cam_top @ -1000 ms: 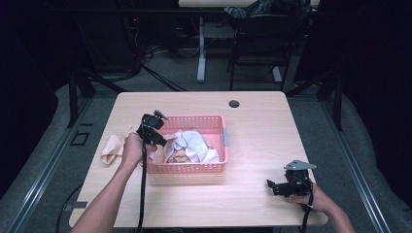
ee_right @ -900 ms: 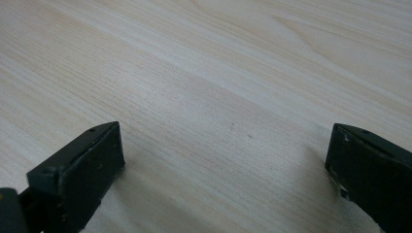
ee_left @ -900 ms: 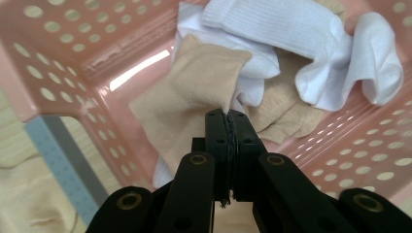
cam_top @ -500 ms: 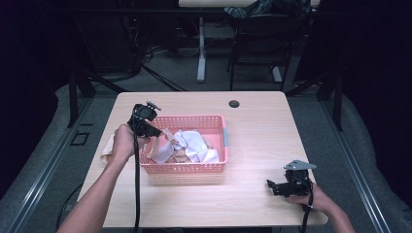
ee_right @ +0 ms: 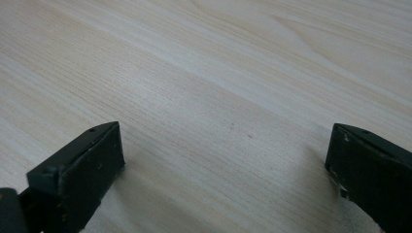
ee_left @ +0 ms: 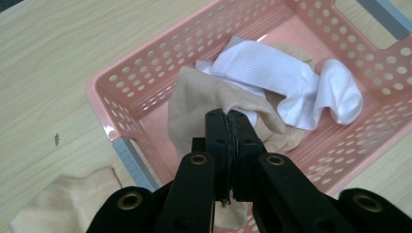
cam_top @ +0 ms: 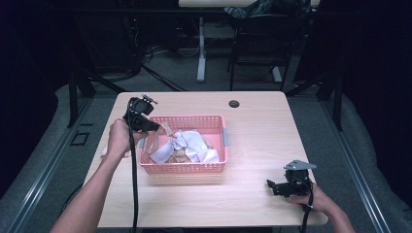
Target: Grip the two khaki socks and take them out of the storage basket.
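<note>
A pink plastic basket (cam_top: pixel 184 167) sits left of the table's middle with white socks (cam_top: pixel 192 145) and beige socks inside. My left gripper (cam_top: pixel 154 127) hovers over the basket's left end, shut on a beige sock (cam_top: pixel 165 132) that hangs from its jaws. In the left gripper view the jaws (ee_left: pixel 228 116) pinch that beige sock (ee_left: pixel 194 104) above the basket (ee_left: pixel 141 73), with the white socks (ee_left: pixel 272 73) lying beyond. My right gripper (cam_top: pixel 270 184) rests near the table's front right edge. Its jaws (ee_right: pixel 226 145) stand wide open over bare wood.
Another beige sock (ee_left: pixel 63 204) lies on the table outside the basket's left end, beside the person's left hand. A dark round grommet (cam_top: pixel 234 103) sits near the far edge. Table legs and chairs stand on the dark floor beyond.
My left gripper has risen over the basket's left end and drifted slightly left, drawing the beige sock up with it. The right gripper has stayed put.
</note>
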### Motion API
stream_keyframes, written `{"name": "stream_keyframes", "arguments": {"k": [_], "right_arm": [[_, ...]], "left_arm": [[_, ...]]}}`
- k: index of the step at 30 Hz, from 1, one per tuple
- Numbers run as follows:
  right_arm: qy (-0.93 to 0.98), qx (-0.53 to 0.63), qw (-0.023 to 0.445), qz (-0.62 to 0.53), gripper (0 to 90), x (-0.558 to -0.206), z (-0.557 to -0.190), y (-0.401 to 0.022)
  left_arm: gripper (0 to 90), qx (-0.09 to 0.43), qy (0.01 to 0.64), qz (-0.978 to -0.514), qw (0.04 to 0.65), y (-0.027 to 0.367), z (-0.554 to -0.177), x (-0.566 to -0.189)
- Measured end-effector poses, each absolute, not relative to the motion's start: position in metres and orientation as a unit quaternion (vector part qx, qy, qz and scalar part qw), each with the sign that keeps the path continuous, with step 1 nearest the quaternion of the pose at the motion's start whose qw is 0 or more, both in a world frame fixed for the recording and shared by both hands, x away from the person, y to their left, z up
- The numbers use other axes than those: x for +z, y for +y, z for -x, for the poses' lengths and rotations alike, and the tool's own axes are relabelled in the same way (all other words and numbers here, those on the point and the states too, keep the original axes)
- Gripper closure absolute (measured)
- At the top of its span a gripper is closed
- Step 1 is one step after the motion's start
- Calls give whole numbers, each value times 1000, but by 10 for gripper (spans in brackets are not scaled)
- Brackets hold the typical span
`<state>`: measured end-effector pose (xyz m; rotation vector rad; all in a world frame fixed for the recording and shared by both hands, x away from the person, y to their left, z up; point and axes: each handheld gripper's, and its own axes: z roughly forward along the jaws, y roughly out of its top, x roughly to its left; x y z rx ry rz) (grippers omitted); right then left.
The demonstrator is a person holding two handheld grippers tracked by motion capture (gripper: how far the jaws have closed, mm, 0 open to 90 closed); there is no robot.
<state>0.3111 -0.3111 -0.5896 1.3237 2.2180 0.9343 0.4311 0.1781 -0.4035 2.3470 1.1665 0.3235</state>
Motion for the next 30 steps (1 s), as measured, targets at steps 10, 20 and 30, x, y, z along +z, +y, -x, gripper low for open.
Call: {"name": "stream_keyframes", "arguments": {"k": [10,20,30], "right_arm": [[792,334,195,-473,0,-590,-311,-311],[792,332,197,-473,0,-590,-311,-311],[792,333,196,-472,0,-590,-311,-311]], "left_arm": [[888,128,423,-861,252,182,-427,-391],[888,143,428,-853,260,199,-423,-372],[888,153,460,-828,281,238,-416,-364]]}}
